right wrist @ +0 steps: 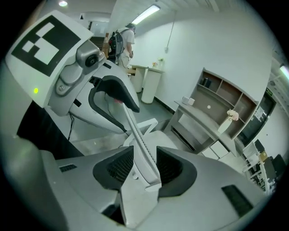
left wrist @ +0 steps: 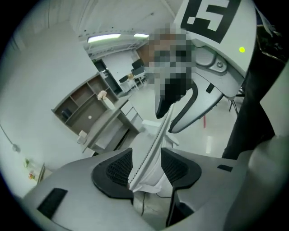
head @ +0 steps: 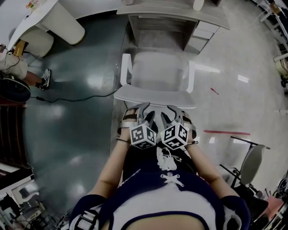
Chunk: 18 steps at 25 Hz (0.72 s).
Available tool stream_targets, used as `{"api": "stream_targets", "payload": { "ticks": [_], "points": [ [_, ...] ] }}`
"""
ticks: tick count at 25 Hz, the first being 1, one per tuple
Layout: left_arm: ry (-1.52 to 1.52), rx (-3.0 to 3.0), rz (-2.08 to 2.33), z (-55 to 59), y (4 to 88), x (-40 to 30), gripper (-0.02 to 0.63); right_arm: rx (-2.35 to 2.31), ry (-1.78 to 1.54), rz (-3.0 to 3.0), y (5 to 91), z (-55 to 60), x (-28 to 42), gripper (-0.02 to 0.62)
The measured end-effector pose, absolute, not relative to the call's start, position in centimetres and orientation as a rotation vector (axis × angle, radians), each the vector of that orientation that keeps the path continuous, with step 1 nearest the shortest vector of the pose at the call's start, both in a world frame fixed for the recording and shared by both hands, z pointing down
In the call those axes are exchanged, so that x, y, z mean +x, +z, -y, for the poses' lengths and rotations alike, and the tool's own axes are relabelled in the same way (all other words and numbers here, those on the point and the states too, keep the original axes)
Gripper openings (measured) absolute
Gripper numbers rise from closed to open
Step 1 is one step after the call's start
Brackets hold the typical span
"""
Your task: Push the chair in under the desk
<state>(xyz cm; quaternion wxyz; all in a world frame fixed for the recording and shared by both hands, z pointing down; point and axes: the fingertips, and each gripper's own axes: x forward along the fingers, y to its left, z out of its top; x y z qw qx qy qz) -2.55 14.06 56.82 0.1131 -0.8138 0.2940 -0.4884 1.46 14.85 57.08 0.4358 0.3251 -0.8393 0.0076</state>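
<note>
The white chair [head: 157,72] stands facing the grey desk [head: 180,13], its seat just outside the desk's opening. Both grippers sit side by side at the top edge of its backrest [head: 155,96]. My left gripper [head: 143,110] straddles that edge: in the left gripper view the thin backrest rim [left wrist: 151,149] runs between the pads of the left gripper [left wrist: 146,167], with a gap showing beside it. My right gripper [head: 173,111] straddles it too: the rim [right wrist: 137,144] lies between the parted pads of the right gripper [right wrist: 144,164]. Both are open.
A drawer unit [head: 202,36] sits under the desk's right side. A black cable [head: 76,96] trails over the floor at the left. A seated person [head: 18,67] is at the far left by a round white table [head: 40,13]. Another chair [head: 252,161] stands at the right.
</note>
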Motion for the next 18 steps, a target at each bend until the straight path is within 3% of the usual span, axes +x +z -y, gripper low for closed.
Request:
{"api": "stream_targets", "payload": {
  "ticks": [18],
  "points": [
    [-1.66, -2.312, -0.713, -11.9, 62.1, -6.2, 0.19, 0.781, -0.124, 1.883, 61.9, -12.5, 1.9, 0.124]
  ]
}}
